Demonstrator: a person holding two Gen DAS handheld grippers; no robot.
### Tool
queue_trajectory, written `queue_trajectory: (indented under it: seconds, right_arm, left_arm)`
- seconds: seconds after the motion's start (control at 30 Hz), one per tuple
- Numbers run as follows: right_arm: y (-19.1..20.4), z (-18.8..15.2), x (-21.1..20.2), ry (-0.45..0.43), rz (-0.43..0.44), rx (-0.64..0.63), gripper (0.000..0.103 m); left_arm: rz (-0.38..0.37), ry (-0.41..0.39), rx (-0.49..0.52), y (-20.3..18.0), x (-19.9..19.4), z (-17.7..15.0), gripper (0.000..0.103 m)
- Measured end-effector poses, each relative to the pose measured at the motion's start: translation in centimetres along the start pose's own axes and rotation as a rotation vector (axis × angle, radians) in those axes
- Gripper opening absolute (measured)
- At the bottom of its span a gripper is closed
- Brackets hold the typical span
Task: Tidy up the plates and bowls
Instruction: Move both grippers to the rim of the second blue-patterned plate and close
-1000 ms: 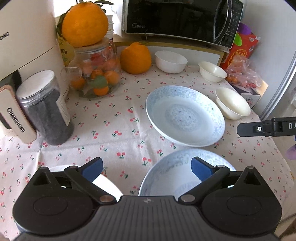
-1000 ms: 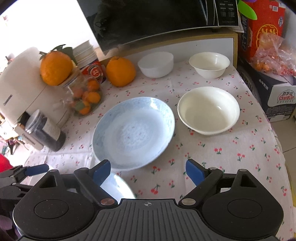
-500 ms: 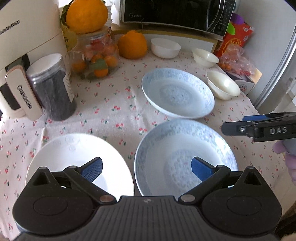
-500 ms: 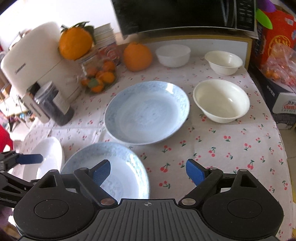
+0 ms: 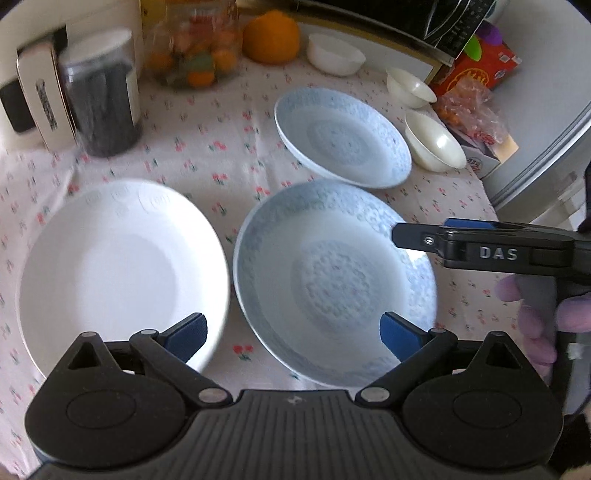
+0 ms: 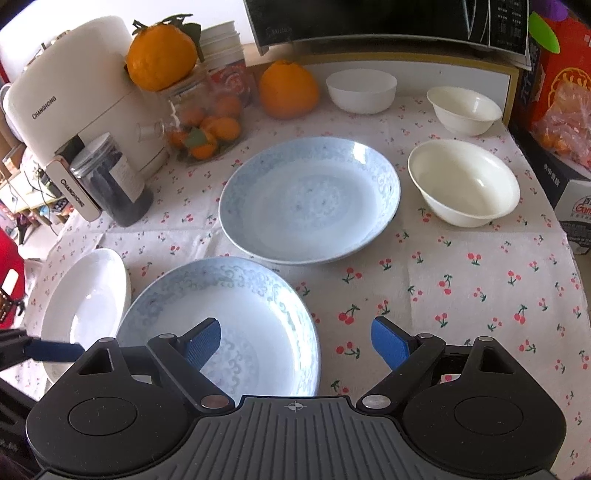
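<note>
Two blue-patterned plates lie on the cherry tablecloth: a near one (image 5: 332, 273) (image 6: 221, 325) and a far one (image 5: 343, 136) (image 6: 310, 199). A white plate (image 5: 118, 266) (image 6: 85, 302) lies left of the near blue plate. Three white bowls stand at the right and back: a large one (image 6: 465, 184) (image 5: 436, 144), a small one (image 6: 465, 109) (image 5: 410, 86) and a back one (image 6: 362, 90) (image 5: 336, 53). My left gripper (image 5: 293, 334) is open and empty, above the near edges of the white and near blue plates. My right gripper (image 6: 295, 343) is open and empty over the near blue plate's right rim; it shows from the side in the left wrist view (image 5: 421, 232).
A white appliance (image 6: 74, 96), a dark jar (image 6: 110, 181) (image 5: 99, 107) and a glass jar of small oranges (image 6: 203, 125) stand at the left back. A large orange (image 6: 288, 90) sits by the microwave (image 6: 388, 18). Boxes and a bagged fruit (image 6: 565, 118) line the right edge.
Both grippers have pulled back and risen, so the near blue plate and the white plate have come fully into view. Both stay open. The left wrist view is now blurred by motion.
</note>
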State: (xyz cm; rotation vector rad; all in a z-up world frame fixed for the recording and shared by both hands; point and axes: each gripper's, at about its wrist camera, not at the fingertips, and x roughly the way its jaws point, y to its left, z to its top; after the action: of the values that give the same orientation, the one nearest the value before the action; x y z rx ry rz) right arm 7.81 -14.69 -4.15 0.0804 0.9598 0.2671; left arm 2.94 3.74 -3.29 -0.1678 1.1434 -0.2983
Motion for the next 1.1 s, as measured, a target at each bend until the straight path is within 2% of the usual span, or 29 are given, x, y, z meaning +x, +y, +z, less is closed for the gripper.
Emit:
queue_trajectory:
  seconds: [0.23, 0.4, 0.57, 0.93, 1.03, 1.1]
  right_arm:
    - [-0.3, -0.2, 0.8, 0.027, -0.004, 0.015, 0.090]
    - [-0.8, -0.3, 1.5, 0.051, -0.001, 0.045, 0.090]
    - [-0.9, -0.4, 2.1, 0.063, 0.020, 0.060, 0.090]
    - [-0.9, -0.7, 2.8, 0.091, 0.086, 0.103, 0.087]
    - [-1.1, -1.0, 3.0, 0.101, 0.107, 0.132, 0.084]
    - [-1.2, -1.1, 2.9, 0.091, 0.112, 0.132, 0.077]
  left_arm:
    - [-0.076, 0.076, -0.103, 0.5, 0.9, -0.3, 0.094]
    - [-0.086, 0.091, -0.153, 1.2, 1.4, -0.4, 0.086]
    - [-0.081, 0.104, -0.167, 1.2, 1.8, -0.6, 0.077]
    - [-0.056, 0.106, -0.138, 1.5, 2.5, -0.6, 0.047]
    - [-0.058, 0.115, -0.134, 1.4, 2.8, -0.6, 0.042]
    - [-0.067, 0.114, -0.129, 1.4, 2.8, -0.6, 0.041]
